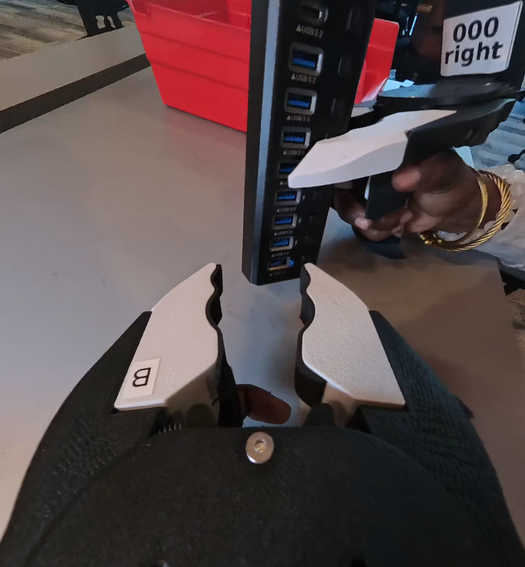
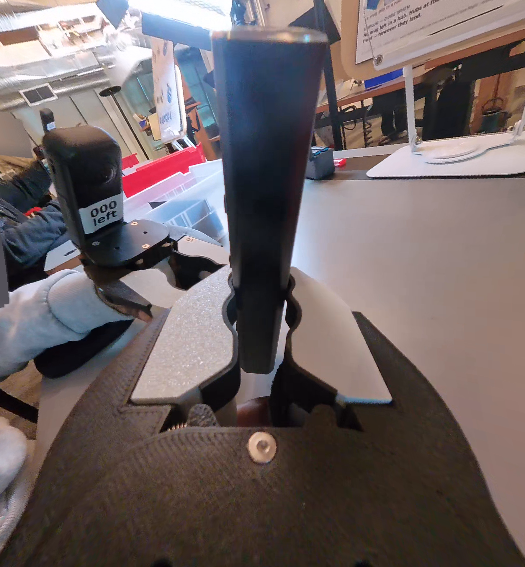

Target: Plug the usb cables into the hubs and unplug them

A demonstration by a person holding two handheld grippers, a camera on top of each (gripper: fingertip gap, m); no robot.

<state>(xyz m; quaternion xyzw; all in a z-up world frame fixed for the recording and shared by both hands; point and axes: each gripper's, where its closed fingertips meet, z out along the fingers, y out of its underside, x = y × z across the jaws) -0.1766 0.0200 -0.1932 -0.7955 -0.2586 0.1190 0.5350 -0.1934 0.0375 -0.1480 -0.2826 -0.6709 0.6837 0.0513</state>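
A long black USB hub (image 1: pixel 298 147) with a row of blue ports stands upright, its lower end just above the grey table (image 1: pixel 101 214). My right gripper (image 2: pixel 259 285) is shut on the hub (image 2: pixel 267 171) and holds it vertical; it also shows in the left wrist view (image 1: pixel 325 159), clamping the hub from the right. My left gripper (image 1: pixel 261 273) is open and empty, its fingertips just below and either side of the hub's bottom end. No cable shows in either view.
Red bins (image 1: pixel 199 67) stand behind the hub. Clear and red bins (image 2: pixel 181 190) sit to the left in the right wrist view. A white stand base (image 2: pixel 457 159) holding a sign is at the far right. A person's hand with gold bangles (image 1: pixel 457 208) holds the right gripper. Left tips to right tips: about 5 cm.
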